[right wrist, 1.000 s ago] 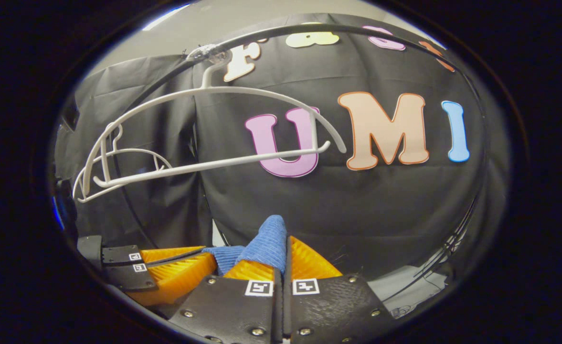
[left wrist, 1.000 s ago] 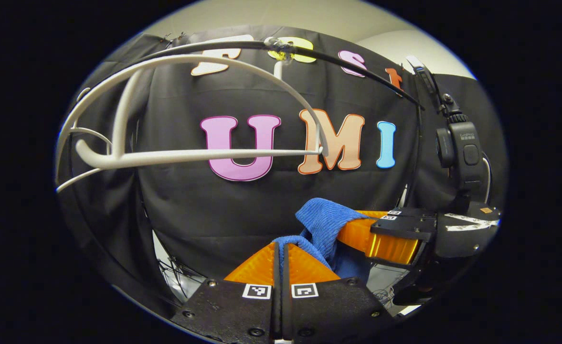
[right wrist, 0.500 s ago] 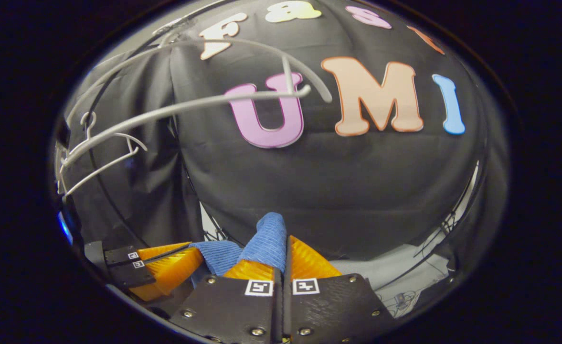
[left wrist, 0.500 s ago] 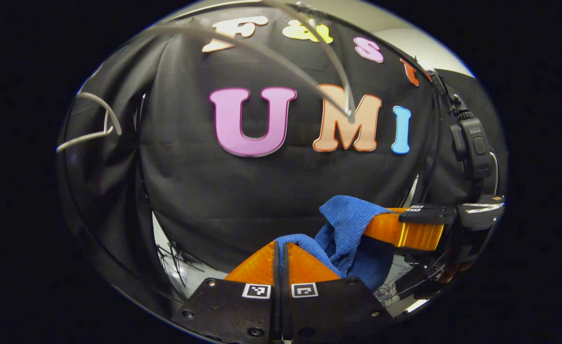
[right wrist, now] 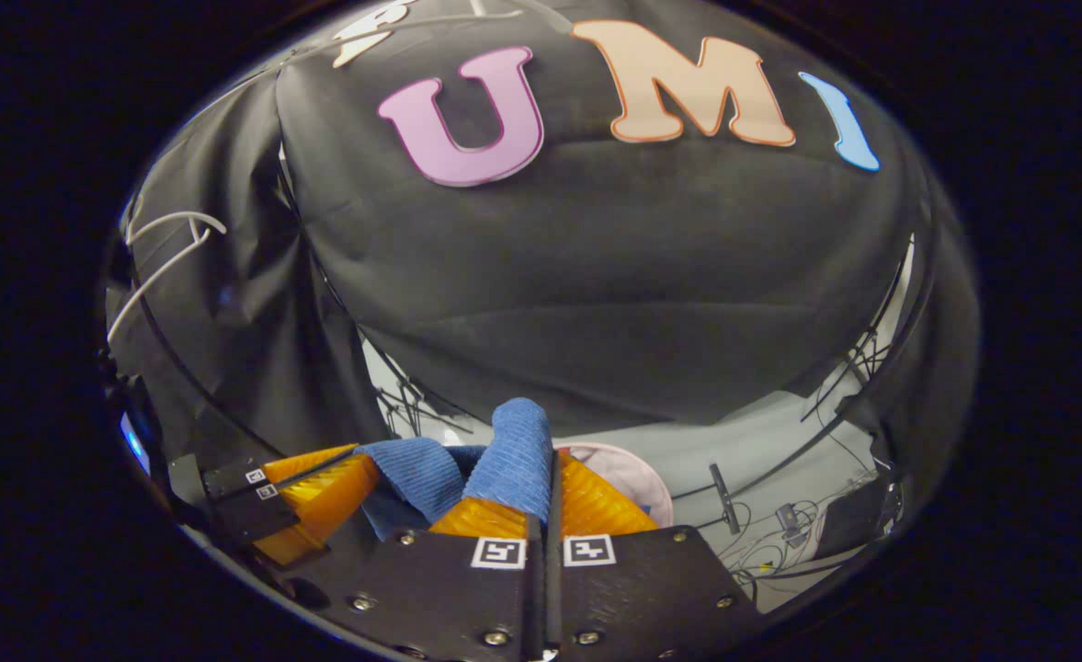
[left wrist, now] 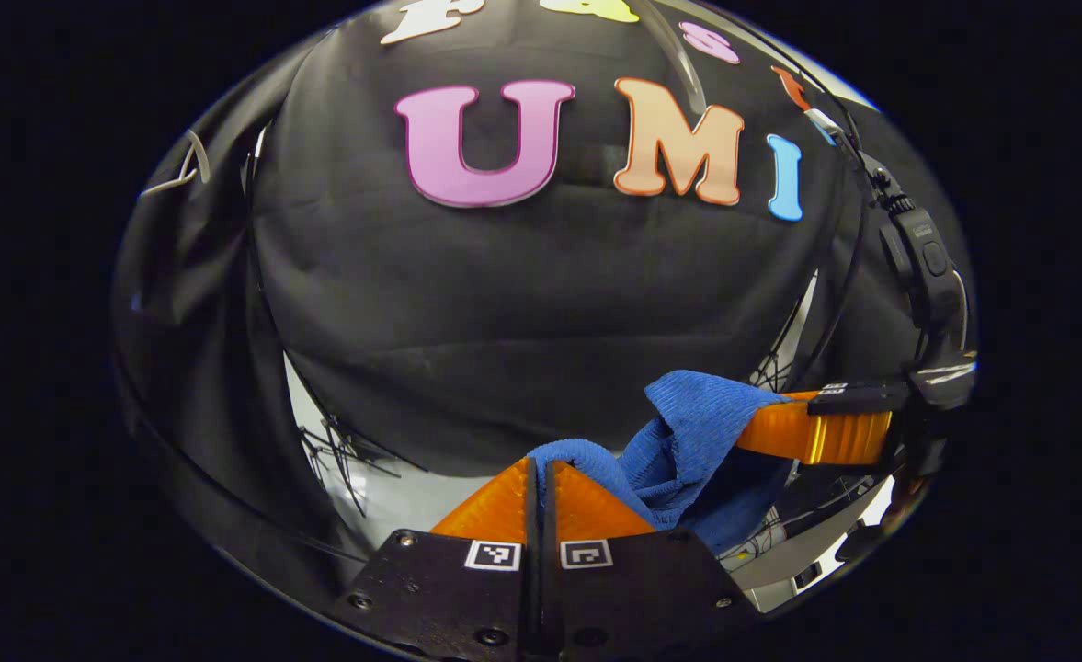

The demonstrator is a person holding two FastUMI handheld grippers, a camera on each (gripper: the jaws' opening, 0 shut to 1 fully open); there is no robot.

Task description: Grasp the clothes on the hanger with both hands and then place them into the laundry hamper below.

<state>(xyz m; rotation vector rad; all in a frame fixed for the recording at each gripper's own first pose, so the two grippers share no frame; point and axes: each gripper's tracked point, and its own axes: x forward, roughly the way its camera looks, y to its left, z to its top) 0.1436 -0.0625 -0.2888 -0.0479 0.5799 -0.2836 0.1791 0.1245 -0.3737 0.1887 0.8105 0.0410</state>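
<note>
soft, light blue ribbed knit cloth [left wrist: 688,432], lower centre | pinched at two edges: left hand-held gripper [left wrist: 541,478], right hand-held gripper [right wrist: 545,469] | sags between; pale pink hamper rim [right wrist: 628,473] below

Blue ribbed cloth [left wrist: 688,432], white hanger [right wrist: 159,253], pale pink hamper [right wrist: 628,473]

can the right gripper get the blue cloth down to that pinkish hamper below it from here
Probably yes. The right gripper is shut on the blue cloth, and the pinkish hamper shows just beyond its fingers with nothing visible between. The left gripper grips the same cloth, so both must lower together.
</note>
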